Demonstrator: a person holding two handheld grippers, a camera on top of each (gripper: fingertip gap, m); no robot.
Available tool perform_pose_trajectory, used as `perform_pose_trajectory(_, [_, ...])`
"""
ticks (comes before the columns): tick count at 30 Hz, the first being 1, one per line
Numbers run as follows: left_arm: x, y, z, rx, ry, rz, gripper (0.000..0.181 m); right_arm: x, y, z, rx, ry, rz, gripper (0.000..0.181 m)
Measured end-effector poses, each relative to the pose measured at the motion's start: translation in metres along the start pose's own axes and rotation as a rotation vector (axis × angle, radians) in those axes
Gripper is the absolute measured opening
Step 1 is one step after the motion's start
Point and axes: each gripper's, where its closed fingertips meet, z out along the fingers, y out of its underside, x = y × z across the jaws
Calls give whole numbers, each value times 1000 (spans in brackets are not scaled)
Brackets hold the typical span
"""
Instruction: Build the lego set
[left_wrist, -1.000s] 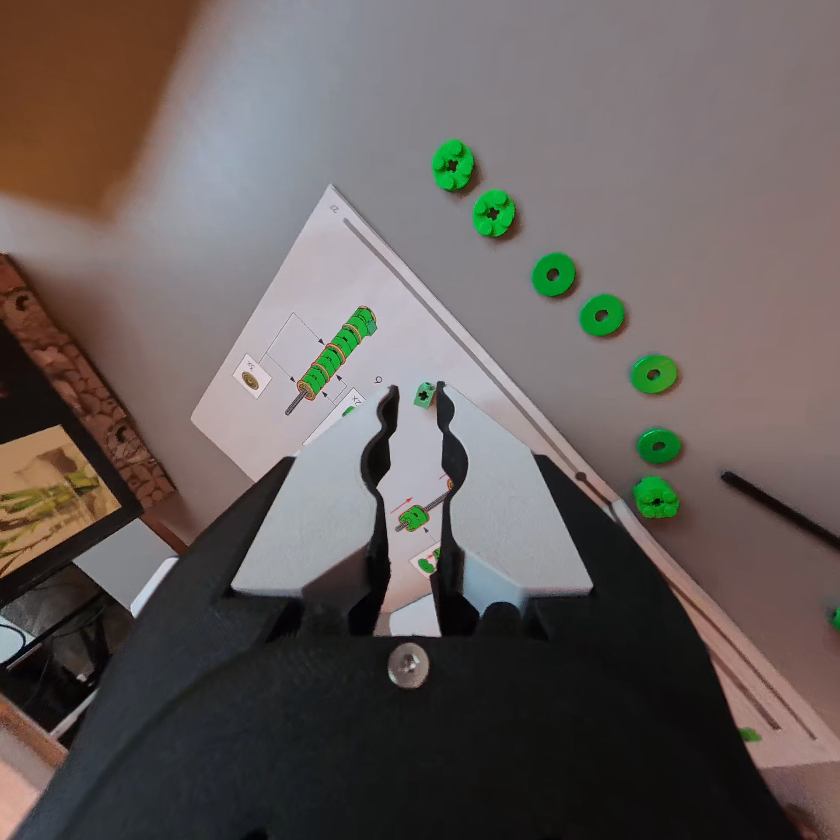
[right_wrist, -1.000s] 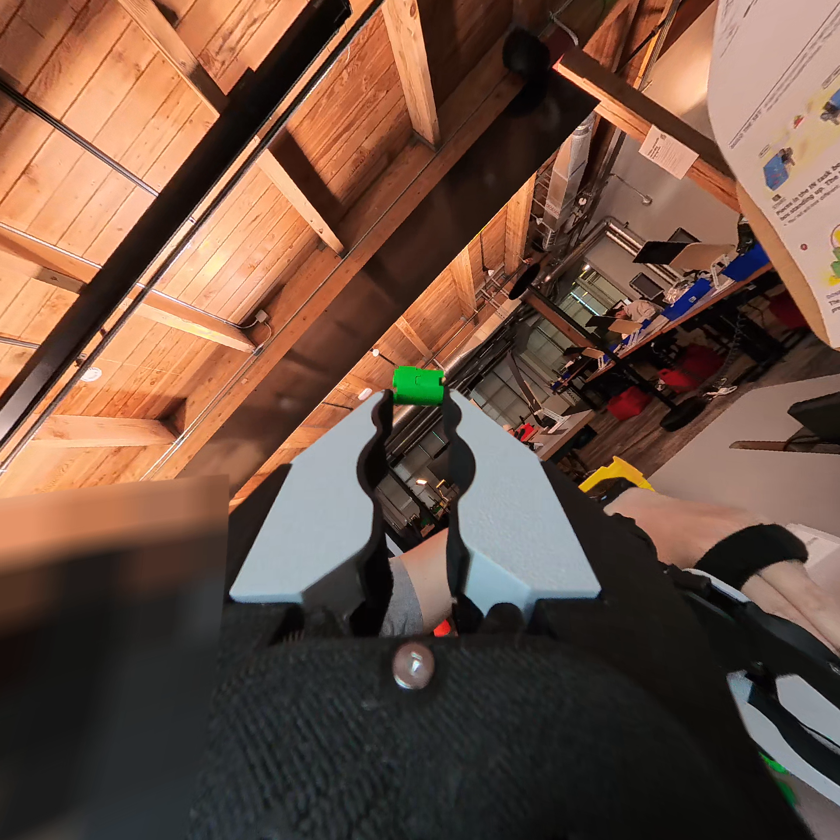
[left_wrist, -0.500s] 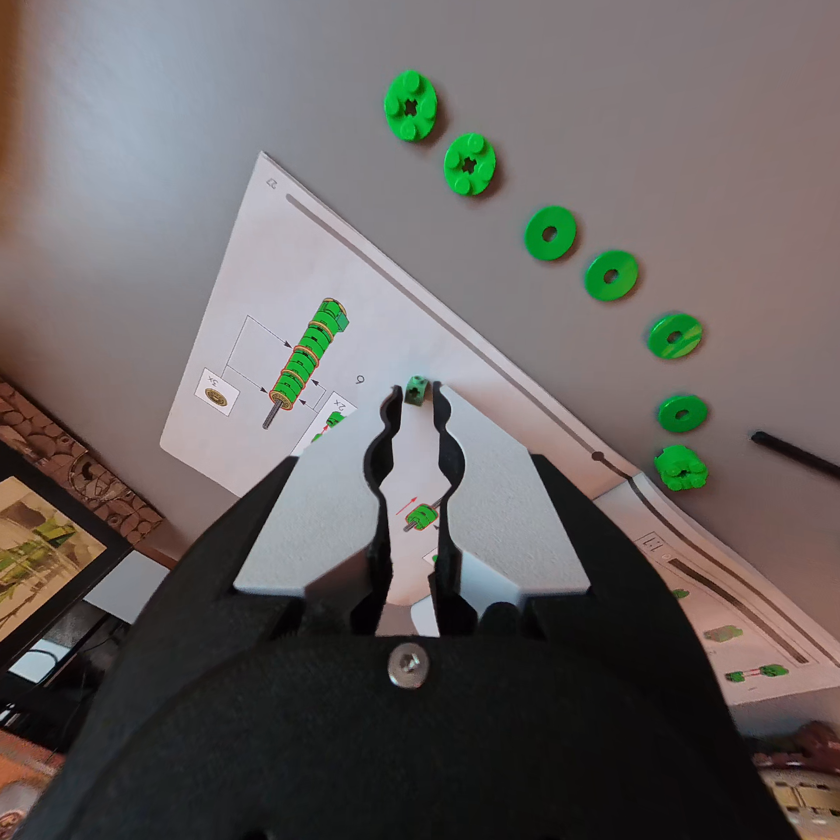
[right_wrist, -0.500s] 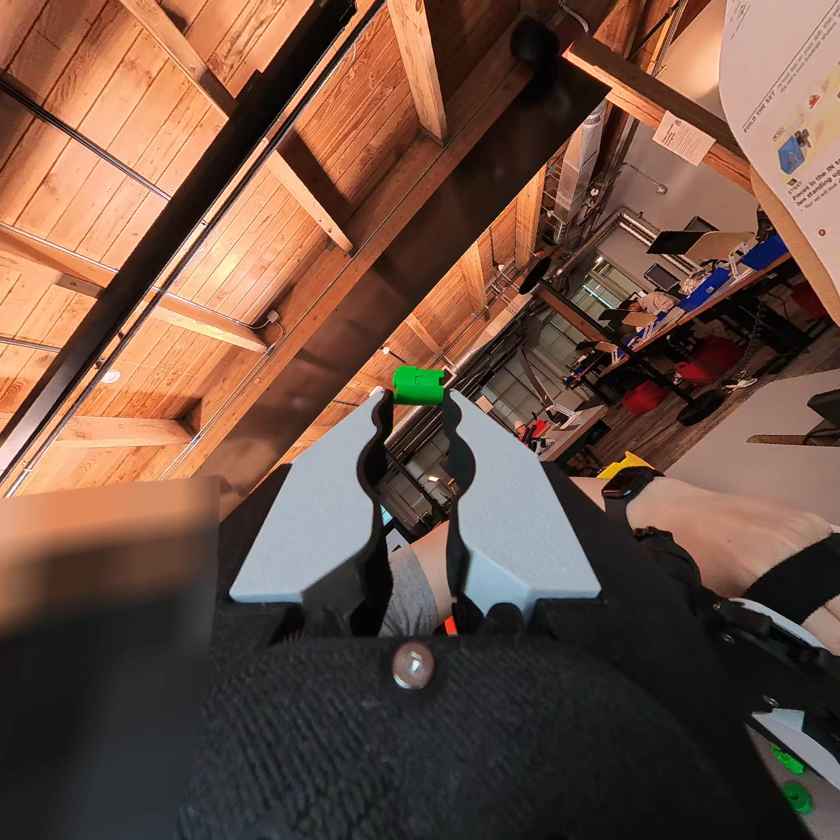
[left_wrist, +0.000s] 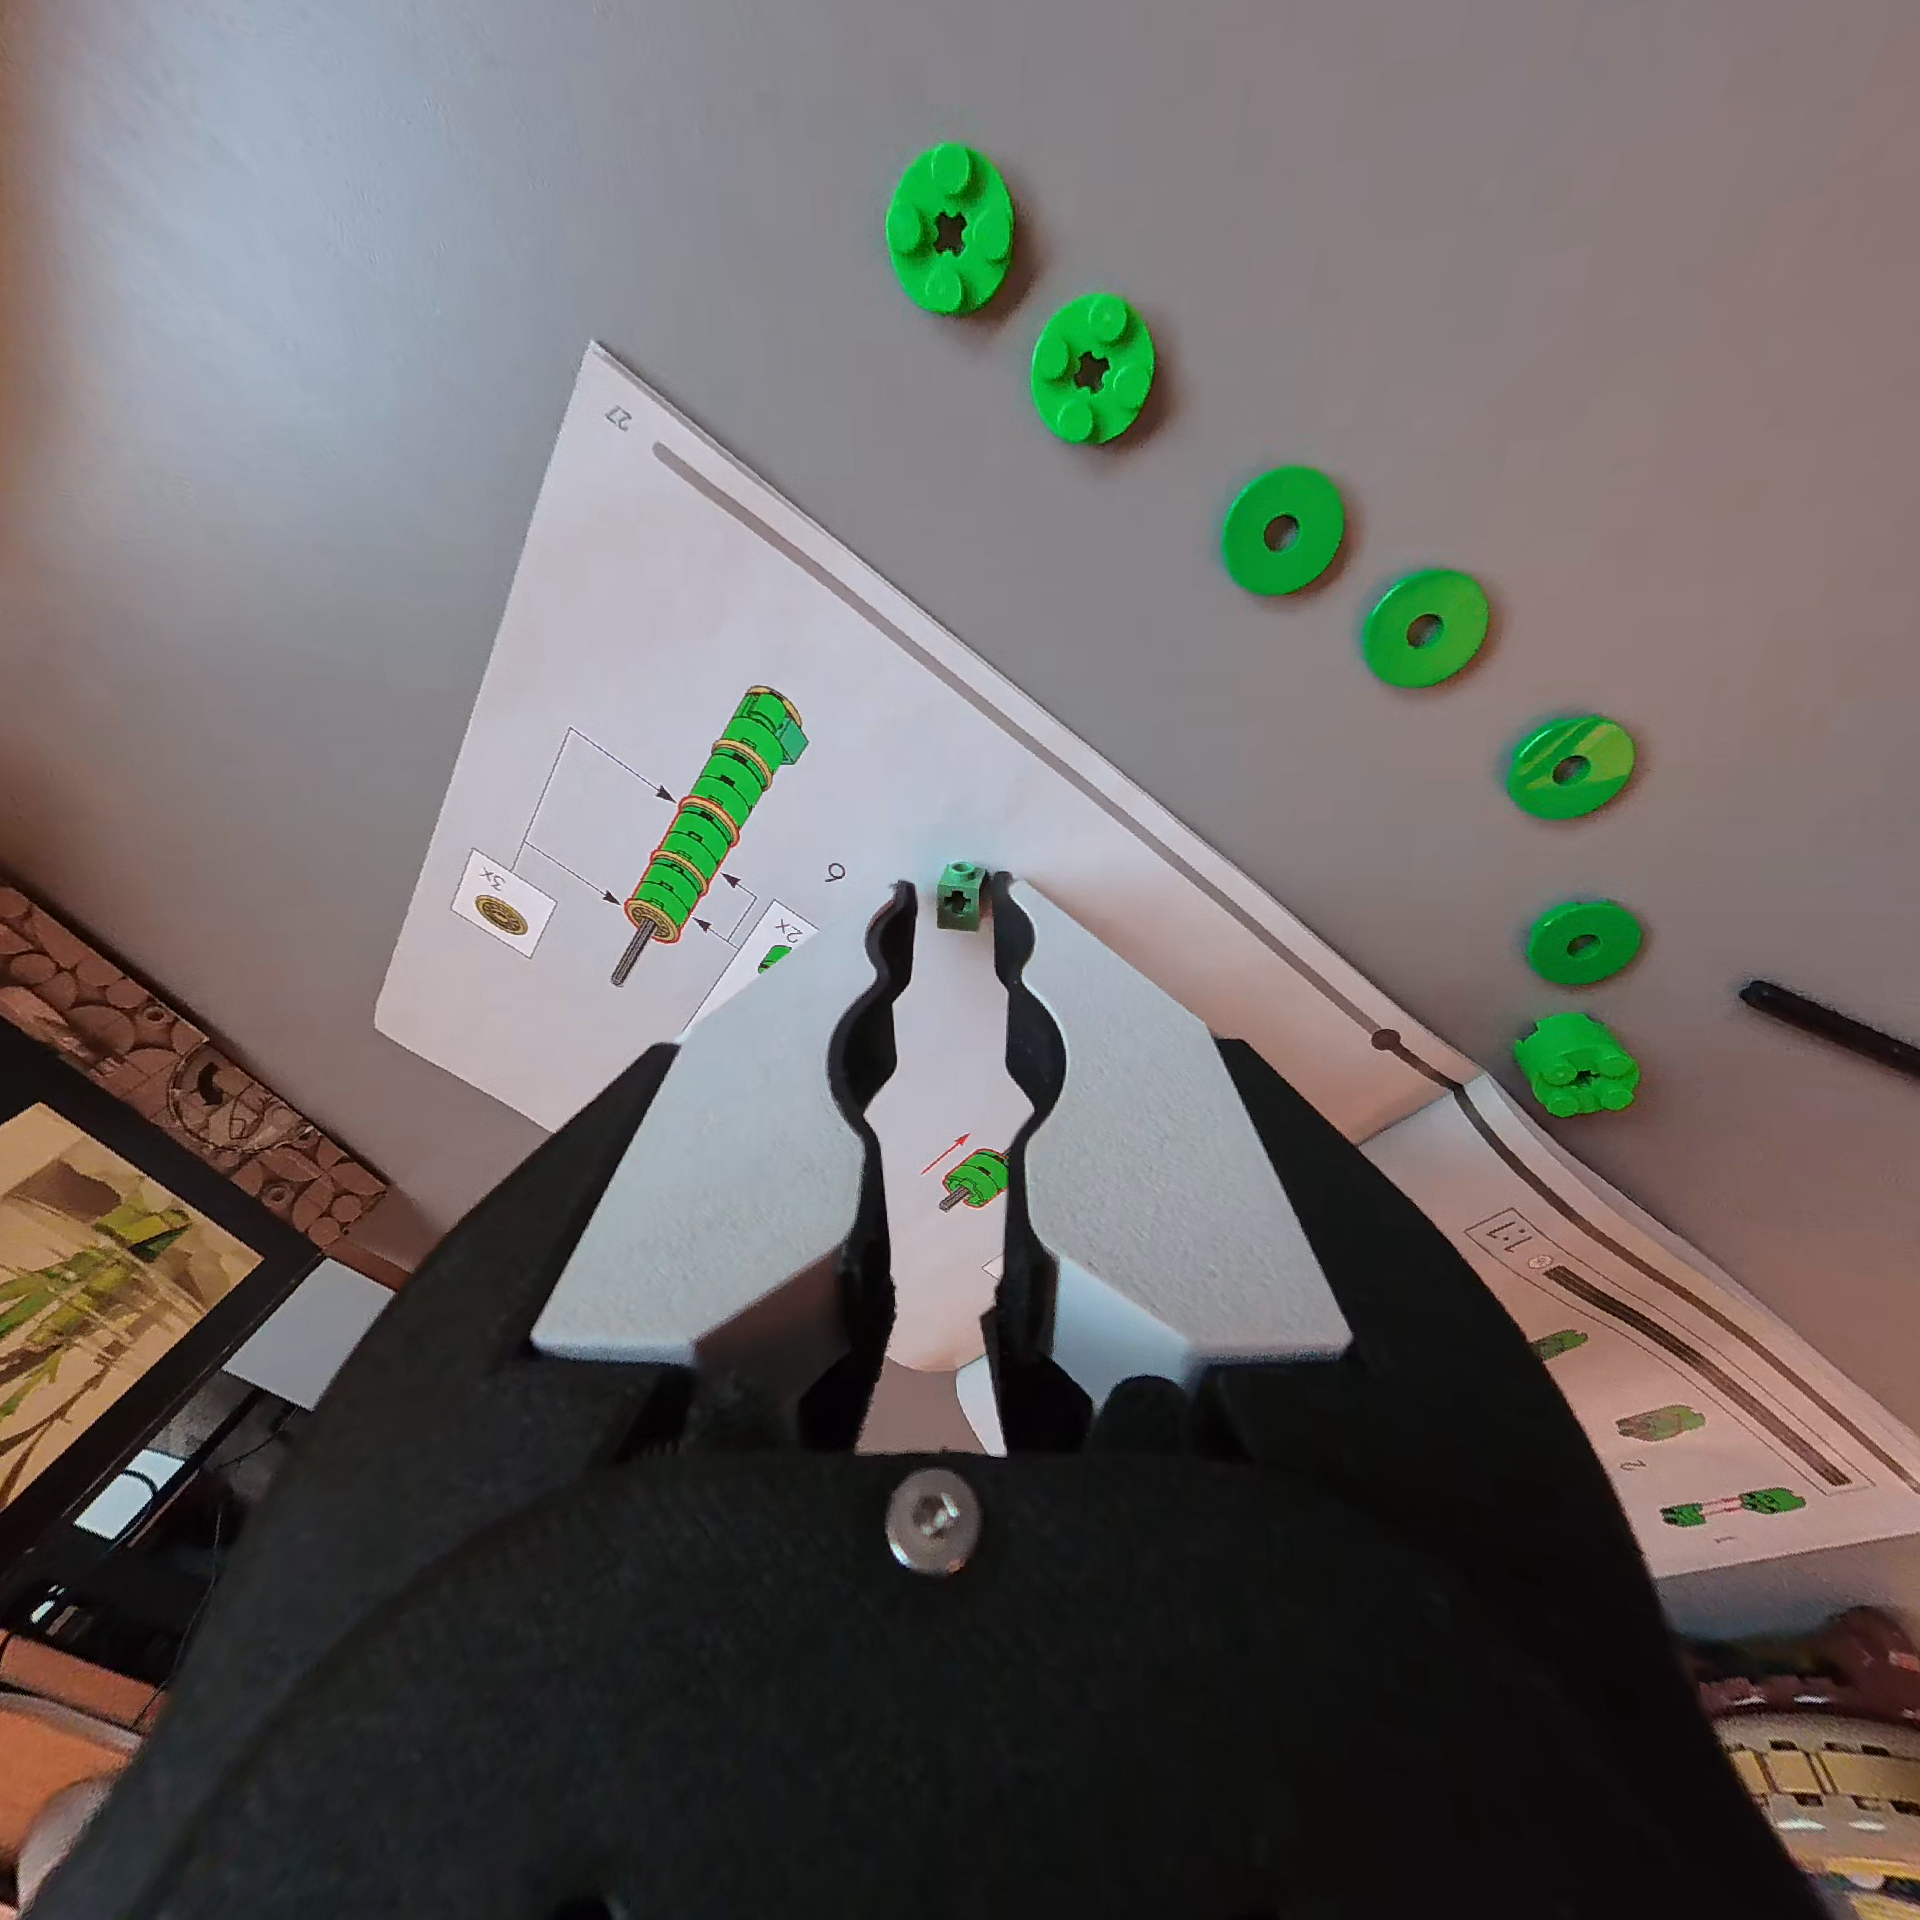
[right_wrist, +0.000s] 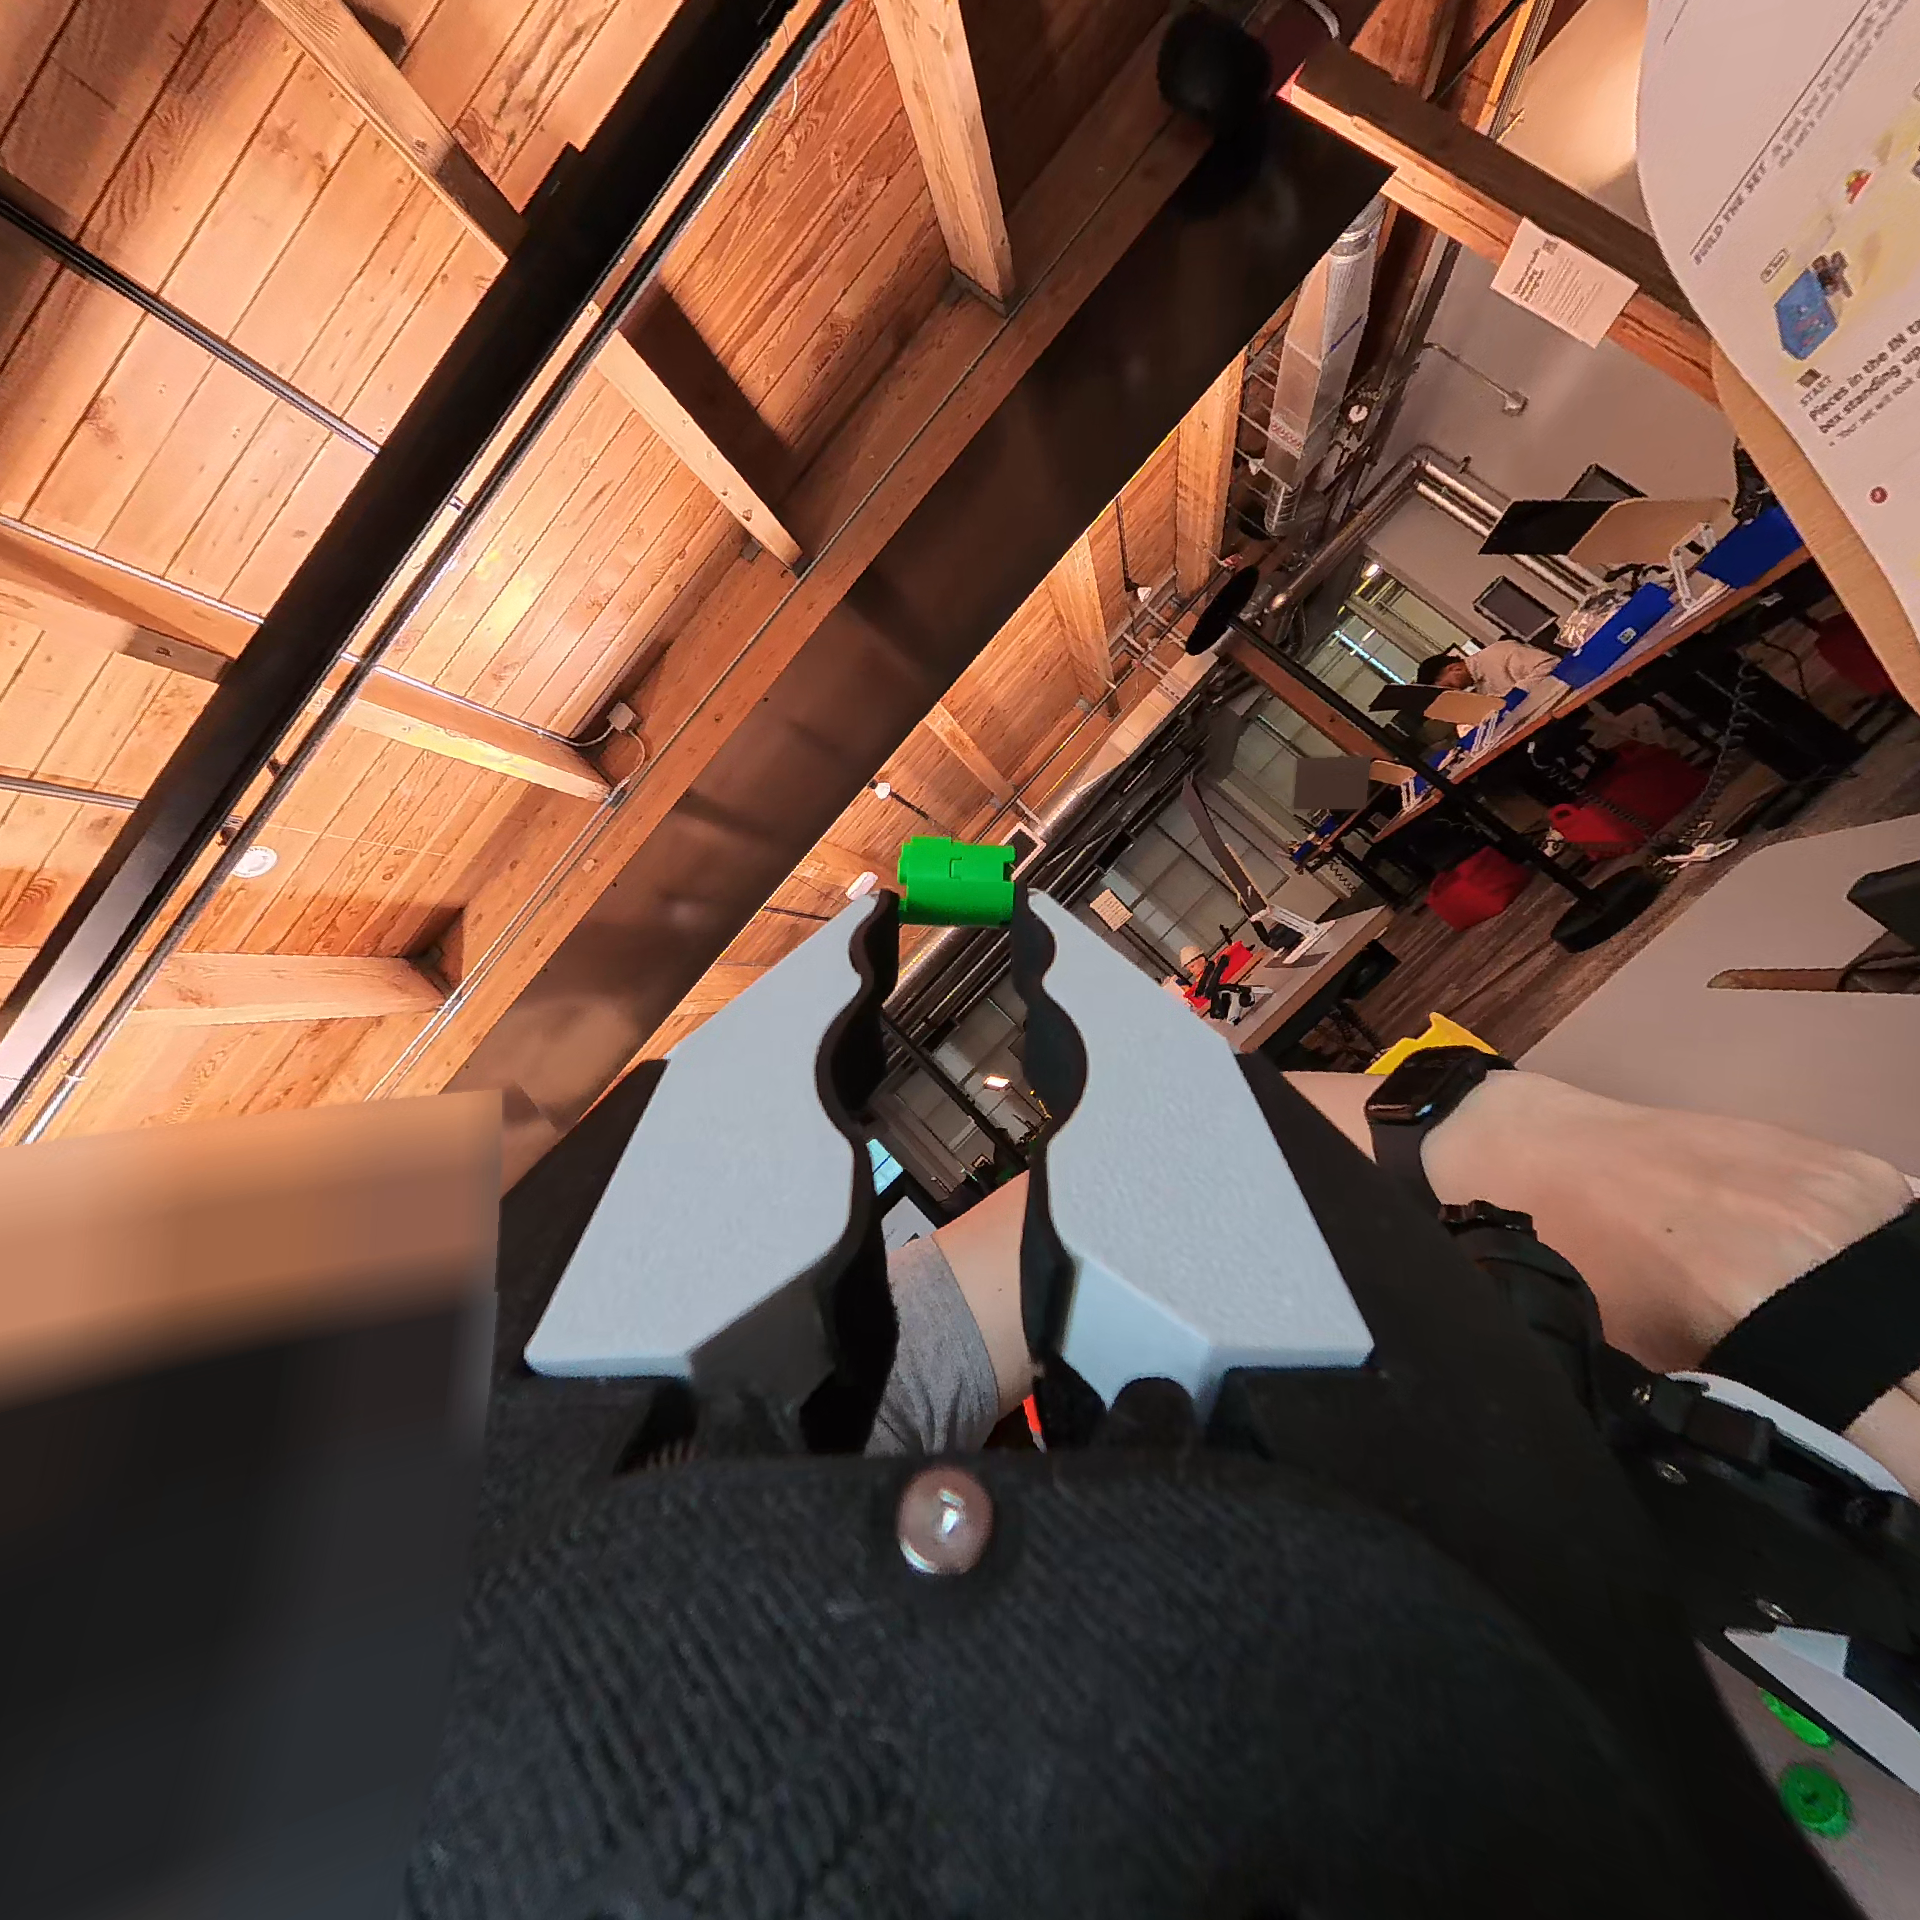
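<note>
The left gripper (left_wrist: 948, 888) points down at the grey table (left_wrist: 1351, 208), hovering over the open instruction booklet (left_wrist: 665, 623). Its jaws are a little apart, and there's a small dark-green cube piece (left_wrist: 958, 895) right at the tips. It sits against the right-hand tip with a sliver of gap on the other side, so I honestly can't tell if it's pinched or just lying on the page.

The right gripper (right_wrist: 954, 902) is tipped way up toward the wooden ceiling (right_wrist: 416, 416), jaws clamped on a bright green brick (right_wrist: 954, 881) held at the very tips.

Loose parts curve along the table past the booklet: two studded round plates (left_wrist: 949, 229), four flat green rings (left_wrist: 1282, 530), a chunky round green brick (left_wrist: 1576, 1064), and a black axle (left_wrist: 1829, 1039) that's cut off at the frame edge.

In the right wrist view a bare forearm with a dark watch (right_wrist: 1429, 1081) shows on the right; the lower left is blurred out.
</note>
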Motion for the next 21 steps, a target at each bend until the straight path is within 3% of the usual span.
perform_pose_trajectory(21, [0, -3, 1, -1, 9, -22, 9, 9, 1, 1, -2, 14, 14, 20])
